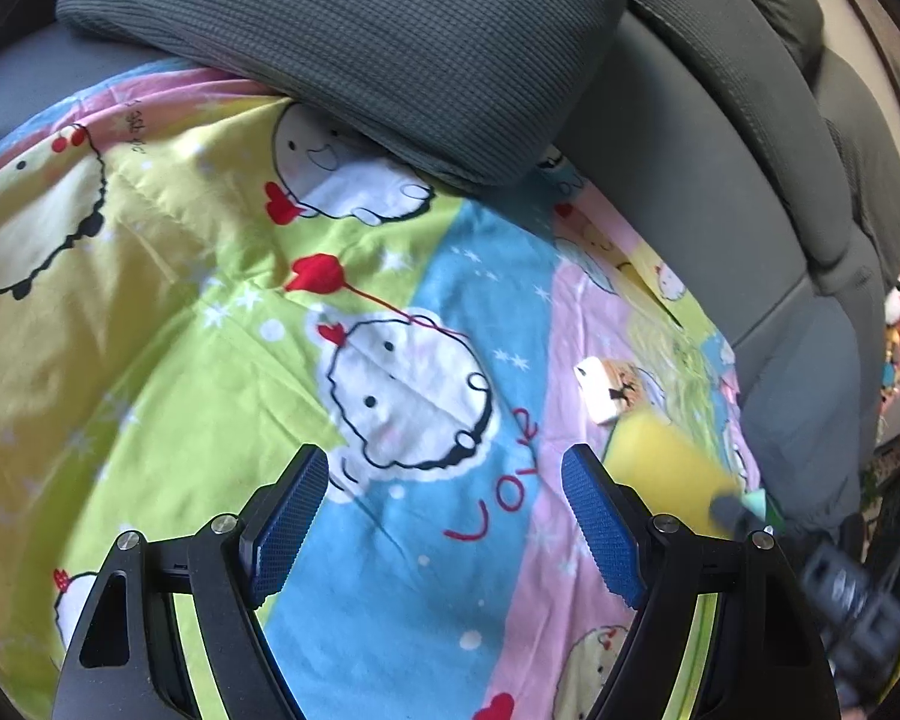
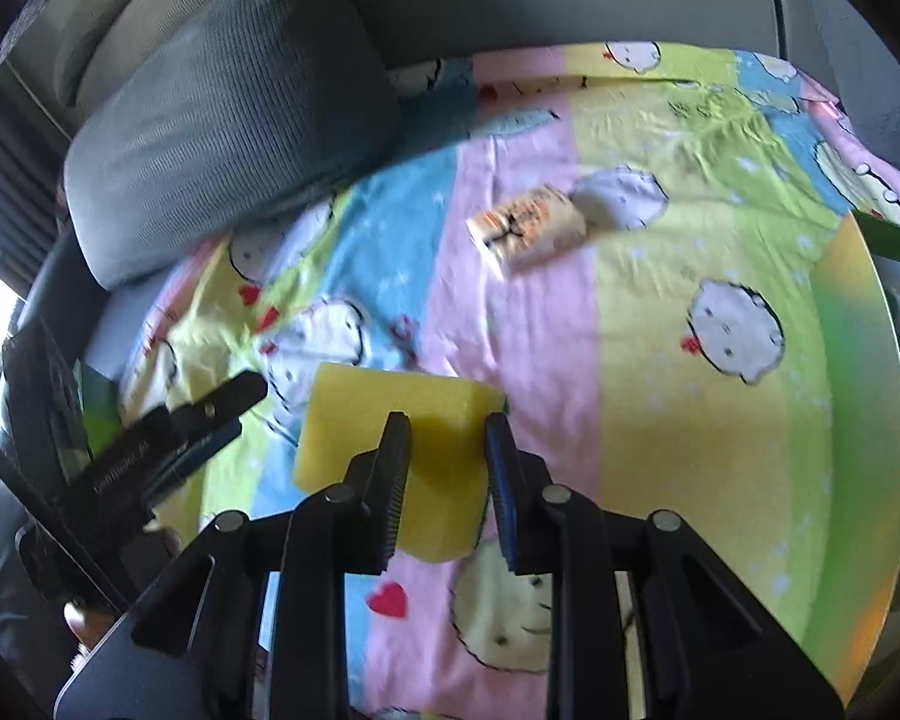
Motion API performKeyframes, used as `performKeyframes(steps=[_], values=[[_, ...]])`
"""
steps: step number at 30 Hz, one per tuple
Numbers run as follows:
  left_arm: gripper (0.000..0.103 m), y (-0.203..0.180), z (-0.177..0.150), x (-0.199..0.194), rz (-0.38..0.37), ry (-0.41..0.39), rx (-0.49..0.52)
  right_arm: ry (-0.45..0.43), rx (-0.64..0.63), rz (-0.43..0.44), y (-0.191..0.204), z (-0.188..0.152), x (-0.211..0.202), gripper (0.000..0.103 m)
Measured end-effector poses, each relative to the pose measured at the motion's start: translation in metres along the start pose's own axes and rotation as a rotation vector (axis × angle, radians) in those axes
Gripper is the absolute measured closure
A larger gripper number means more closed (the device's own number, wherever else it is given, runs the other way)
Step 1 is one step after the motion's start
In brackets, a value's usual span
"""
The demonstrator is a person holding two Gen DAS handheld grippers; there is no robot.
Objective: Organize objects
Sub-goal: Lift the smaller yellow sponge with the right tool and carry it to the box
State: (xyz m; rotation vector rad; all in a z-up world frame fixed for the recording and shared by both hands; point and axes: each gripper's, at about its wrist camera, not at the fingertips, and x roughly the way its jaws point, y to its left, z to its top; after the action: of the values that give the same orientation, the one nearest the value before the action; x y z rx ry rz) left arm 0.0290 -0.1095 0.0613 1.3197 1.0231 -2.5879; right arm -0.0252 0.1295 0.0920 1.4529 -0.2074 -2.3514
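Right gripper (image 2: pixel 444 468) is clamping the yellow sponge (image 2: pixel 390 420) at lower centre of its view, above the cartoon blanket (image 2: pixel 660 420); left gripper (image 1: pixel 444 516) is hanging wide open, empty. Keep squeeze light, carry level past the small packet (image 2: pixel 531 225)

The left gripper (image 1: pixel 444 468) hangs with its jaws spread wide over a cartoon-print sheet (image 1: pixel 210 312). A grey cushion (image 1: pixel 354 42) lies on the sheet's far edge. At right, a small packet (image 1: pixel 611 390) sits just beyond a blurred yellow sponge (image 1: pixel 660 462)
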Motion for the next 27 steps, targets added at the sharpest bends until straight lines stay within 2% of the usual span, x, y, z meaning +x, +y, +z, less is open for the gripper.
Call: performKeyframes(steps=[4,8,12,13,14,16,19,25,27], values=[[0.022,-0.011,-0.007,0.012,-0.028,0.052,0.032,0.01,0.034,-0.006,-0.012,-0.001,0.011,0.076],[0.022,-0.023,-0.016,0.028,-0.032,0.11,0.069,-0.005,0.065,-0.052,-0.018,0.005,0.031,0.076],[0.022,-0.032,-0.025,0.039,-0.038,0.144,0.095,-0.015,0.095,-0.049,-0.025,0.007,0.04,0.074],[0.022,-0.034,-0.027,0.04,-0.036,0.15,0.099,-0.025,0.114,-0.035,-0.028,0.007,0.039,0.066],[0.022,-0.035,-0.028,0.041,-0.036,0.153,0.103,-0.033,0.136,-0.018,-0.031,0.005,0.037,0.052],[0.022,-0.039,-0.032,0.044,-0.03,0.167,0.123,-0.048,0.169,-0.006,-0.037,0.002,0.033,0.043],[0.022,-0.043,-0.038,0.044,-0.032,0.166,0.125,-0.057,0.194,-0.024,-0.044,-0.001,0.026,0.043],[0.022,-0.062,-0.051,0.051,-0.042,0.195,0.2,-0.049,0.253,0.063,-0.052,-0.002,0.025,0.043],[0.022,-0.068,-0.055,0.054,-0.046,0.207,0.223,-0.028,0.248,0.082,-0.049,-0.004,0.031,0.048]])
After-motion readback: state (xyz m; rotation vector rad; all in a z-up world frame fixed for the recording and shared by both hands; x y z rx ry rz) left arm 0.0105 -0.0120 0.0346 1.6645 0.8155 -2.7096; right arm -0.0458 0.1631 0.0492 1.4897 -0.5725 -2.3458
